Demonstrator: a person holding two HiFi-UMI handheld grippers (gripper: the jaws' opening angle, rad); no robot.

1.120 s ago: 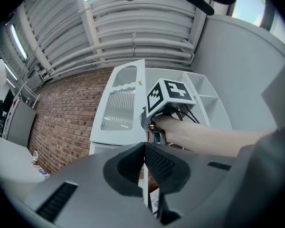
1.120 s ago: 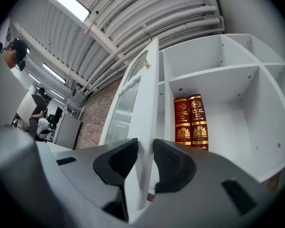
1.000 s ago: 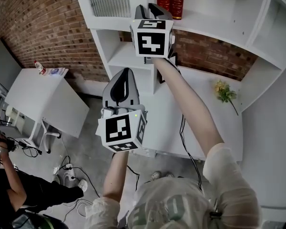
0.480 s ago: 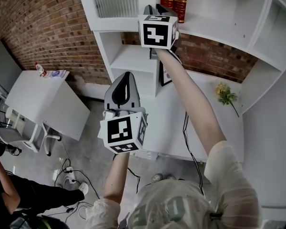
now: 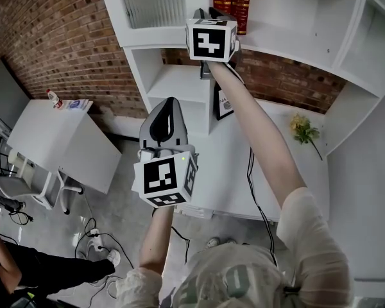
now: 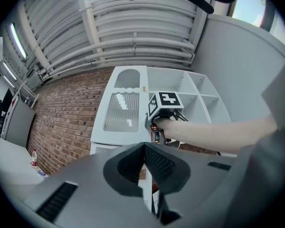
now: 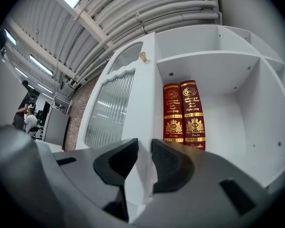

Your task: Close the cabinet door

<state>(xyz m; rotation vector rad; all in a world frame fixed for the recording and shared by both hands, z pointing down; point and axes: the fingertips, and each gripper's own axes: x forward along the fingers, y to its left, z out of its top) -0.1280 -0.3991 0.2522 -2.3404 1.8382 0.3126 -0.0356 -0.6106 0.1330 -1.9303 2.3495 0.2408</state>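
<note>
The right gripper [image 7: 143, 148] is pinching the cabinet door [image 7: 116, 113] by its upright free edge with narrowly parted fingers [image 7: 173, 167], the panel stretching leftward; the left gripper [image 6: 145, 147] is idling shut, empty.

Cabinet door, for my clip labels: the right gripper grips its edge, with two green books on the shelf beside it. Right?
The books are red, not green; the right gripper view shows it. Otherwise yes: the right gripper grips the edge of the cabinet door, with the two books on the shelf beside it.

We count two tools, the left gripper [image 6: 145, 151] and the right gripper [image 7: 143, 148], two red books [image 7: 193, 110], one cabinet door [image 7: 116, 110], one flower sprig [image 5: 303, 126] and one bottle [image 5: 53, 95].
</note>
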